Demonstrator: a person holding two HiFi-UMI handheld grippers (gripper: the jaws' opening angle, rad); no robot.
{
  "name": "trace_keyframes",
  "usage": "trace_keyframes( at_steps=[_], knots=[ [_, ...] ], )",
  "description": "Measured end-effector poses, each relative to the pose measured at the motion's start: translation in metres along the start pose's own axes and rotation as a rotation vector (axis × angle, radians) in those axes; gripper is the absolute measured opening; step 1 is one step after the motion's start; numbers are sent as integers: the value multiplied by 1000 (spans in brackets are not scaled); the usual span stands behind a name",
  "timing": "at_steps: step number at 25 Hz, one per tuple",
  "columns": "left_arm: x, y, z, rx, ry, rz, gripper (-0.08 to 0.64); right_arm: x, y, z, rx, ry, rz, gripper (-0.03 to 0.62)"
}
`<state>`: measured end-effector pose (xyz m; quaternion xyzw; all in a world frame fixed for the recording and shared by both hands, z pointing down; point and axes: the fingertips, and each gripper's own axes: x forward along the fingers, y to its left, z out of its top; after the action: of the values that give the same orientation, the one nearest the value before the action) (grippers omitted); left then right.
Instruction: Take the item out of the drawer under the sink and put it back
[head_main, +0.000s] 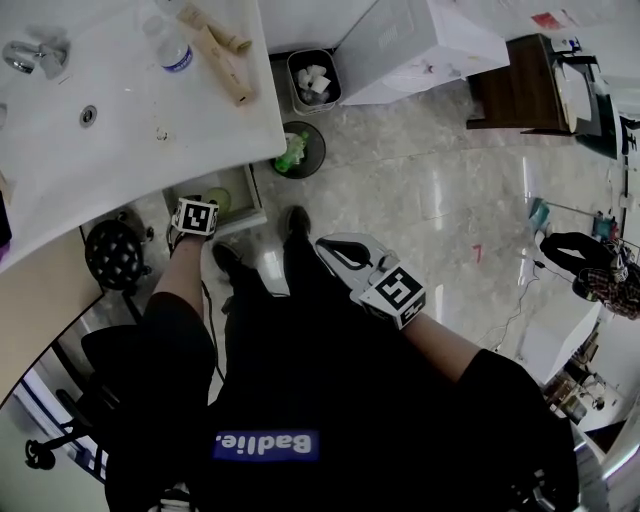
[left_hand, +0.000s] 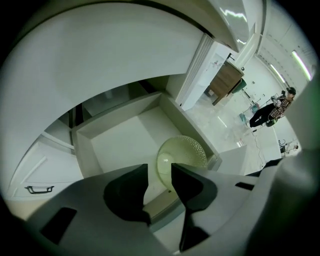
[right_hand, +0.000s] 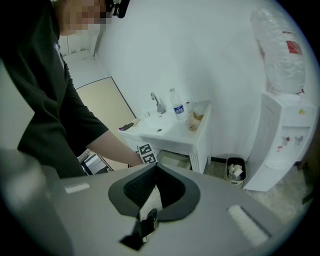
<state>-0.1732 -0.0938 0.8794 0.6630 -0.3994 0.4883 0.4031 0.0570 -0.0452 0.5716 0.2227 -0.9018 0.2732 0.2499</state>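
The drawer (left_hand: 125, 112) under the white sink (head_main: 130, 110) stands pulled out. A pale yellow-green round item (left_hand: 182, 155) with a dotted surface lies in its front right corner, seen from above as a greenish disc (head_main: 217, 200). My left gripper (left_hand: 160, 167) hovers just above the drawer's front edge, open, with the item beyond its tips and nothing between the pads. Its marker cube (head_main: 195, 215) shows by the drawer. My right gripper (head_main: 345, 255) hangs over the floor in front of the person's legs, away from the drawer, shut and empty (right_hand: 151, 202).
On the sink top stand a faucet (head_main: 35, 55), a water bottle (head_main: 172, 48) and a long carton (head_main: 225, 62). Two bins (head_main: 313, 80) (head_main: 298, 150) sit on the floor beside the cabinet. A white dispenser (right_hand: 285, 145) is to the right, a black stool (head_main: 115, 255) to the left.
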Motion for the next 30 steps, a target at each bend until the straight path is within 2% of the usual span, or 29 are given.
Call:
trace_keyframes(
  at_steps=[5,8,12,19,27,30],
  knots=[
    [4,0,2,56,14,24,124,0,0,-1,11,9,2,2],
    [2,5,4,85,17,59,38,-1,-4,-1,24,6,-12,2],
    [-14,5,7,125,17,96,25,-4,-1,5,21,-14,-13,2],
    [-55,-1,24,112,-67,91,23,-5,10,24,-12,-62,2,2],
    [-110,-19,14,20,-150,62,23,-7,27,41,-34,-129,23,2],
    [-135,-28,12,-14,-217,47,23,-10,34,48,-43,-148,28,2]
  ],
)
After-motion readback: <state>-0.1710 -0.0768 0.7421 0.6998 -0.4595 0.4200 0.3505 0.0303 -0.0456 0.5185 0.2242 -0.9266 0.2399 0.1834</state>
